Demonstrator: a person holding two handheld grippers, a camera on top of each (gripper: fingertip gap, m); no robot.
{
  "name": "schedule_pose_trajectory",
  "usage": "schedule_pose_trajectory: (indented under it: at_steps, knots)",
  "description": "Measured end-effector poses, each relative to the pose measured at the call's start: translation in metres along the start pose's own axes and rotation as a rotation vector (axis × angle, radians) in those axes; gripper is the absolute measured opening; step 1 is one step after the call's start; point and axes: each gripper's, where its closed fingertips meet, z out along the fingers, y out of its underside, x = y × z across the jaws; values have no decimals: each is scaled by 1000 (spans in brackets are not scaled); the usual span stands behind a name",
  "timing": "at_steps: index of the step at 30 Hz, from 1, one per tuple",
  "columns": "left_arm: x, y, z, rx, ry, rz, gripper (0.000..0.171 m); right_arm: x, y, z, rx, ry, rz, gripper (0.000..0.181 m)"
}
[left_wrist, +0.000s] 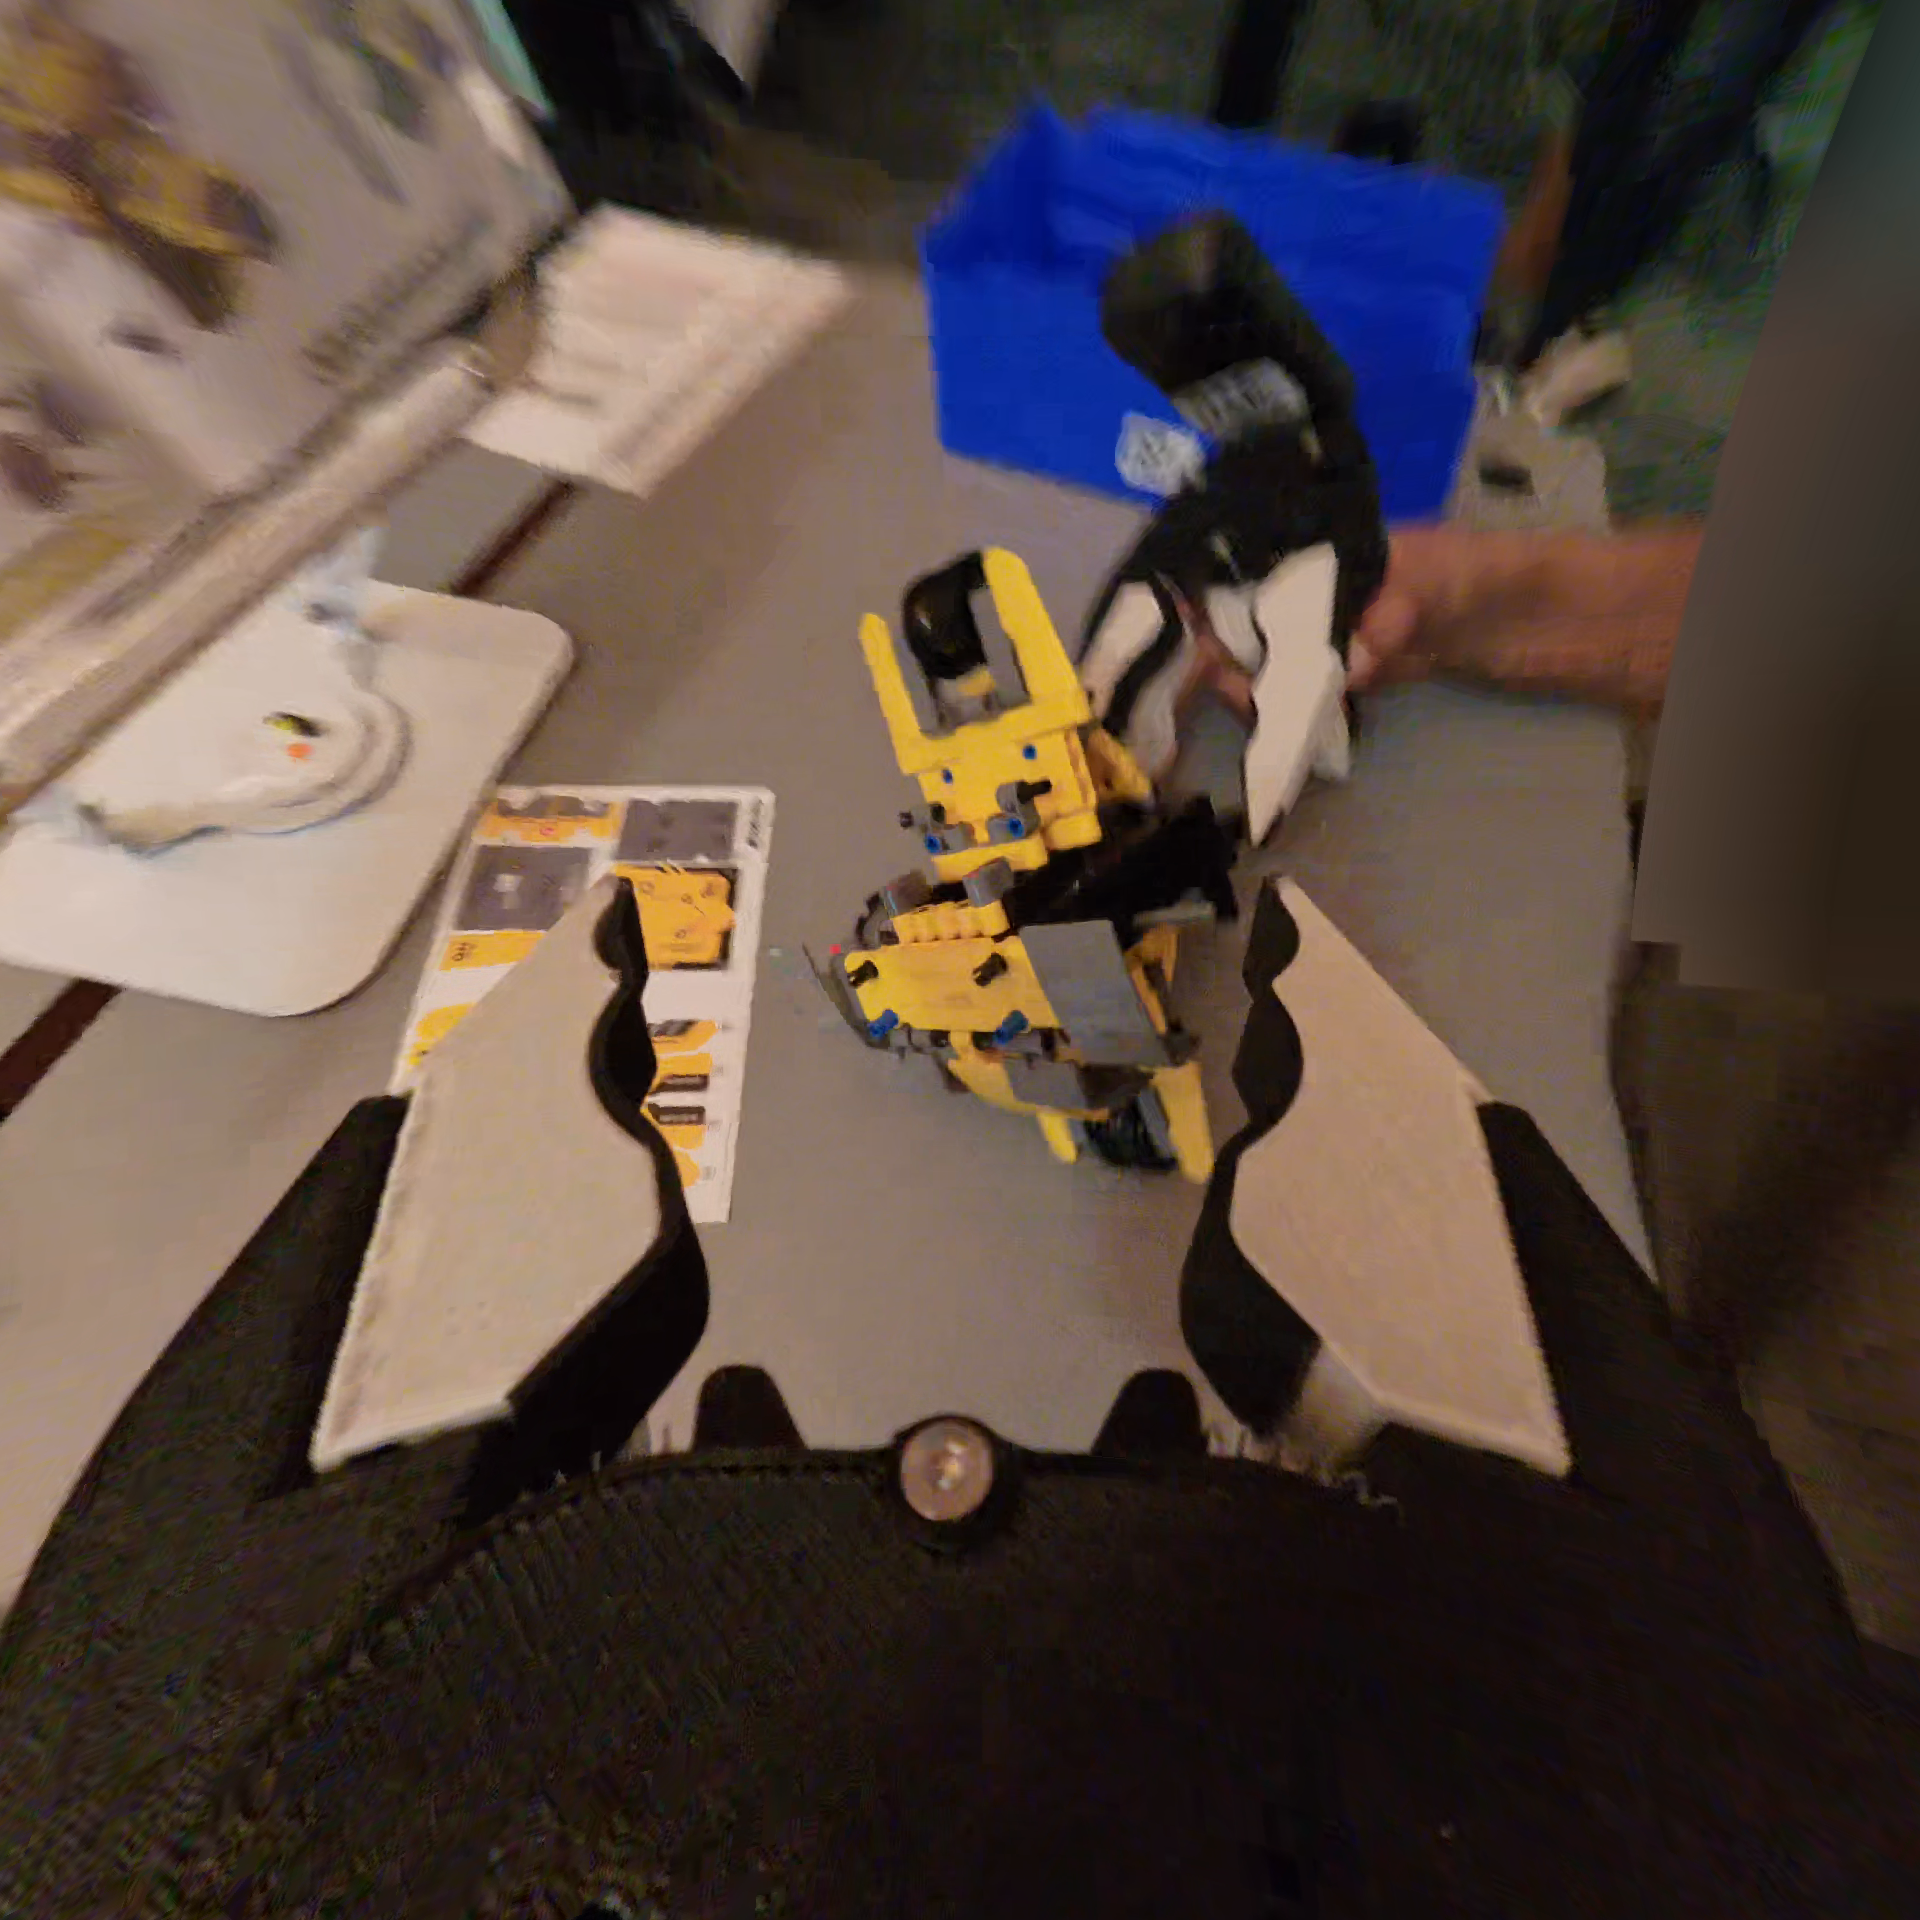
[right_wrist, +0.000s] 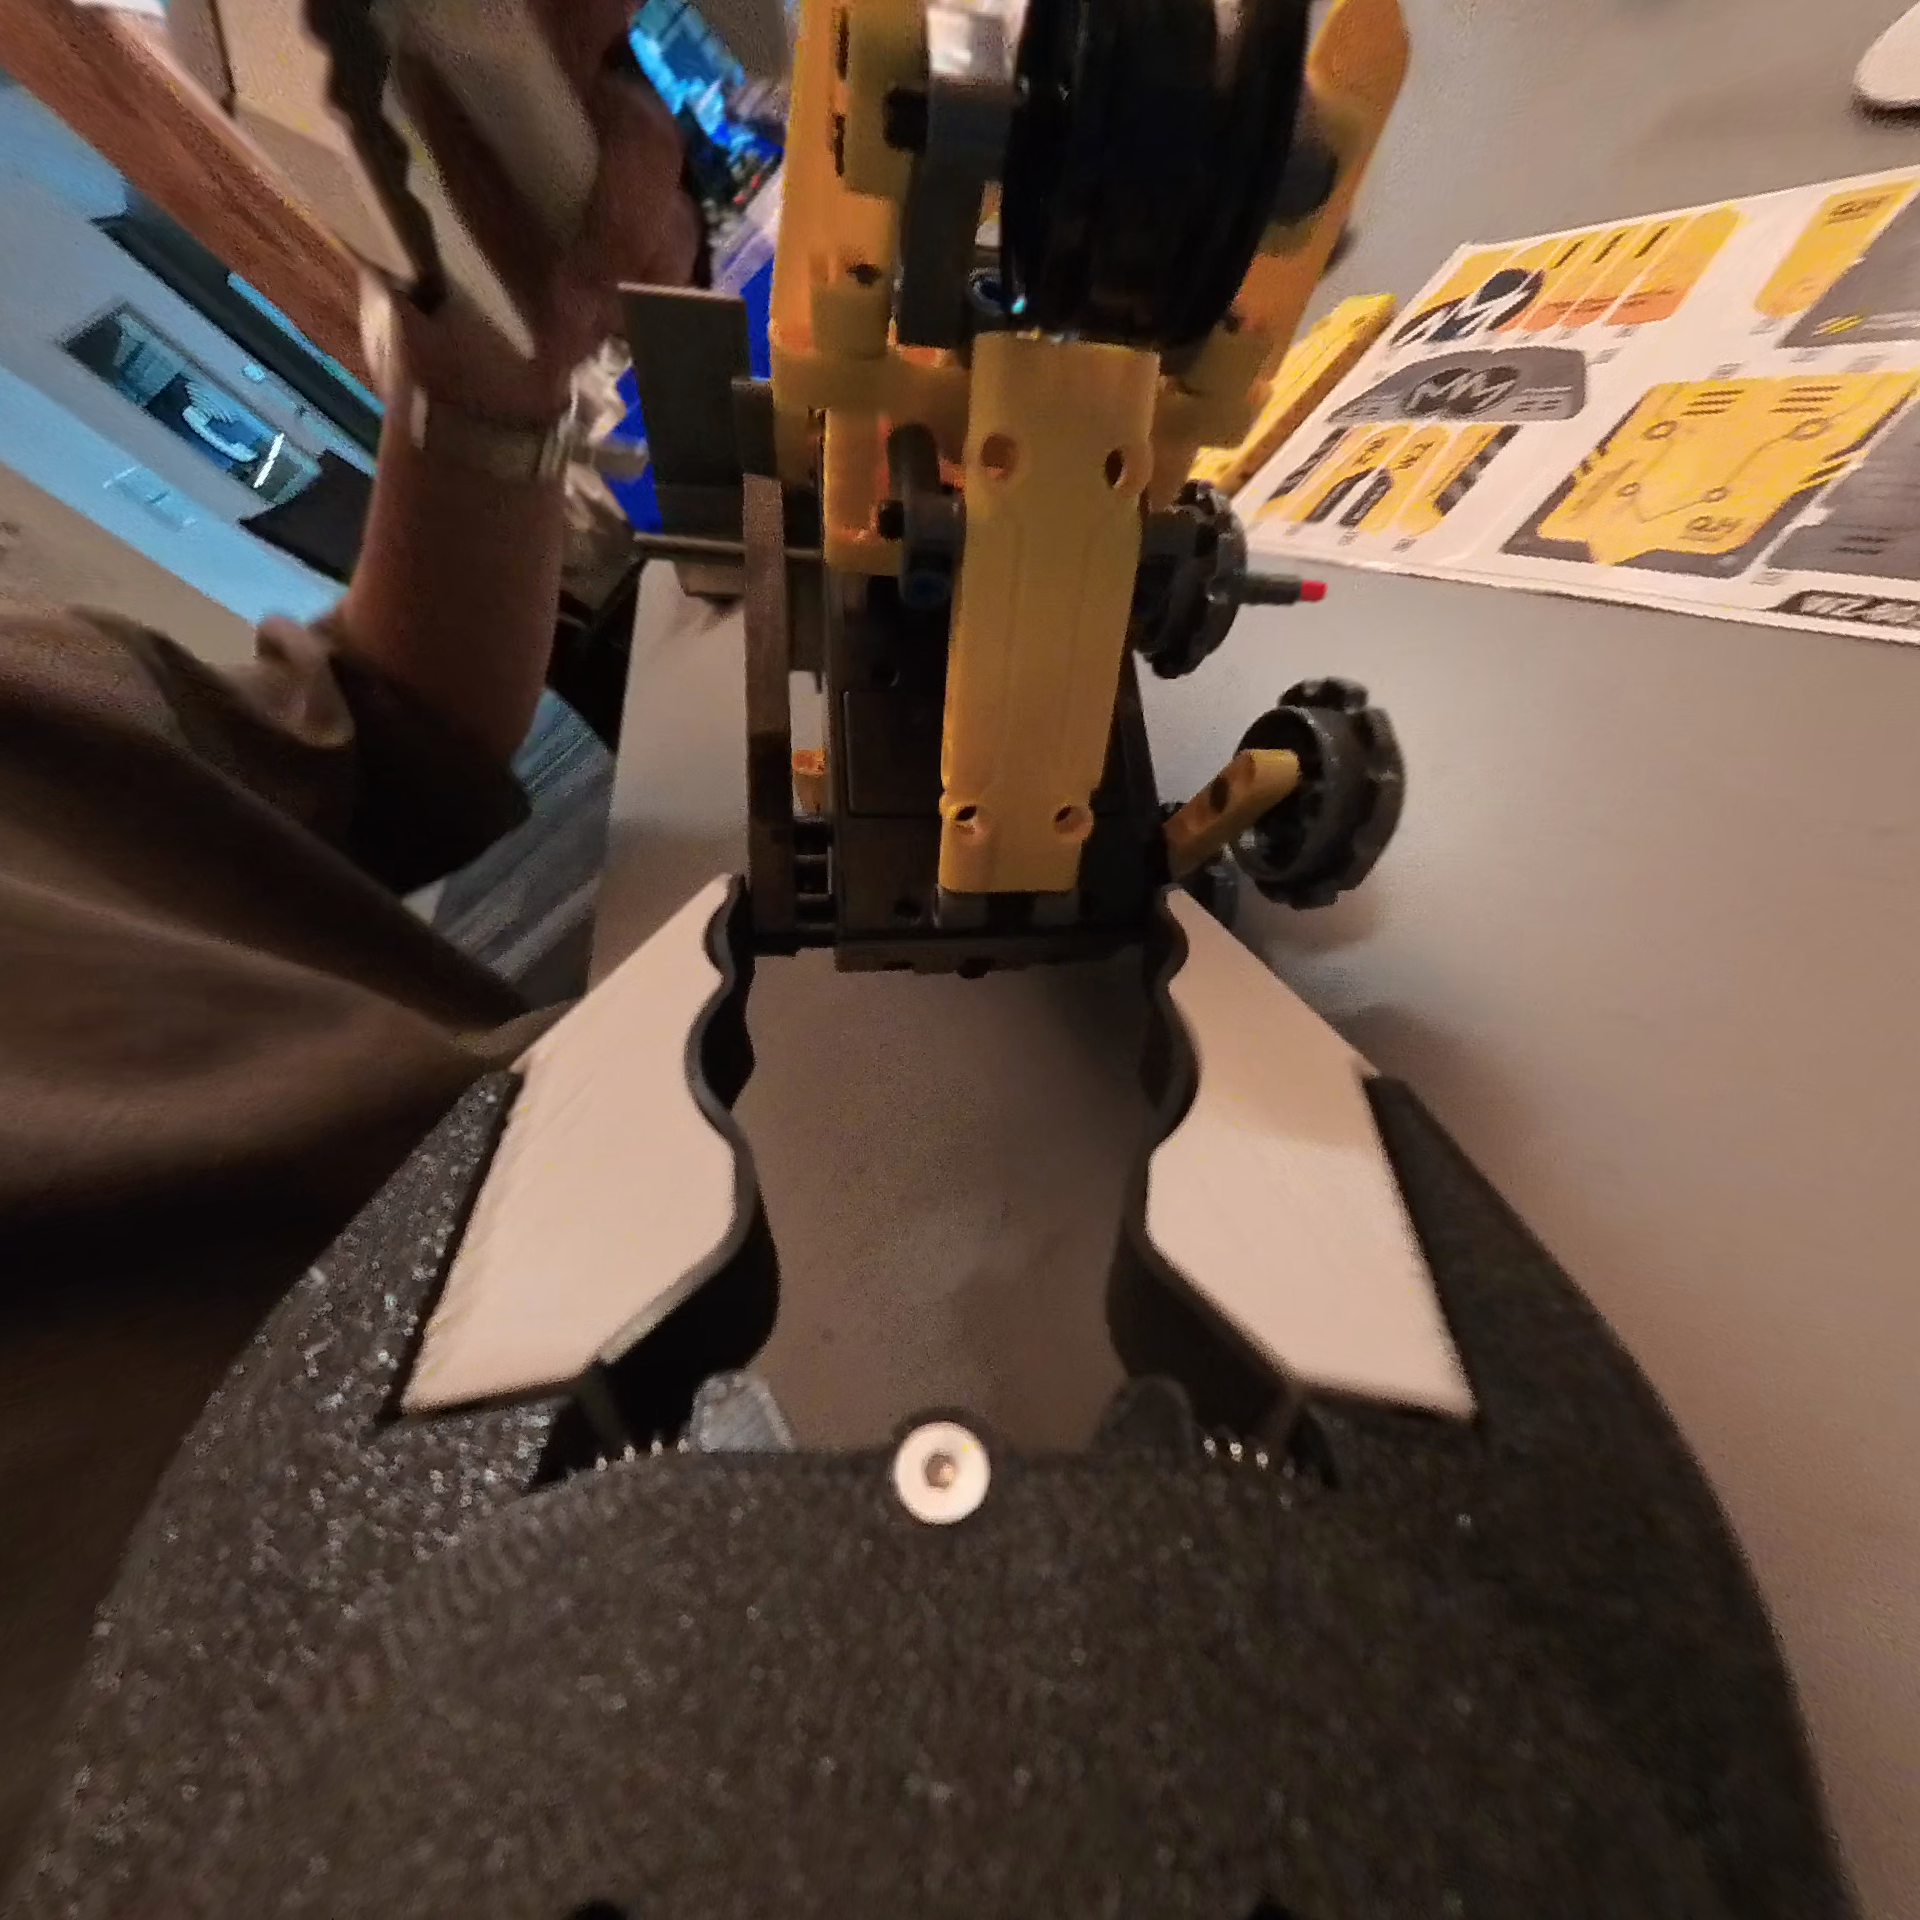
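We count two hand-held grippers. Our left gripper (left_wrist: 940, 914), black with pale wedge-shaped fingers (left_wrist: 520, 1174), hangs spread wide and empty over the grey table (left_wrist: 914, 1299); the yellow, black and grey brick-built vehicle model (left_wrist: 1023, 894) stands just ahead of its fingertips, nearer the right one, untouched by either.

Our right gripper (right_wrist: 951, 904), of the same build, has the model's dark lower end (right_wrist: 935, 914) between its two fingertips — both tips lie against that end, so it grasps the model, which stands upright on the table (right_wrist: 1558, 1039). In the left wrist view the same gripper (left_wrist: 1236, 707) shows at the model's far side, with a bare hand (left_wrist: 1496, 613) behind it.

One loose black gear-like wheel (right_wrist: 1320, 790) on a yellow peg lies just beside the model. One sticker sheet (left_wrist: 613, 966) printed in yellow and grey panels lies flat to the model's left; its small print is too blurred to make out. Farther out sit one white tray (left_wrist: 260, 831) with small bits on it, one blue plastic bin (left_wrist: 1226, 301), and a large blurred printed box (left_wrist: 208, 260).
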Motion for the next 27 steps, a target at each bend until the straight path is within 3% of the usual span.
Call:
schedule_pose_trajectory:
  at_steps: [4, 8, 12, 21, 24, 27]
  knots:
    - [17, 35, 31, -388, 284, -17, 124, -6, 4, -1, -25, -37, 0, 75]
    - [30, 45, 56, -506, 472, -53, 127, -8, 9, -2, -64, -31, -44, 75]
    - [41, 37, 53, -622, 664, -94, 114, -8, 10, -3, -71, -39, -49, 75]
    - [26, 71, 56, -1154, 683, 27, 115, -10, 12, -3, -85, -39, -58, 75]
    - [31, 75, 53, -1234, 711, 13, 113, -10, 12, -3, -88, -38, -61, 75]
    - [32, 75, 55, -1231, 723, 21, 112, -10, 12, -3, -88, -40, -58, 75]
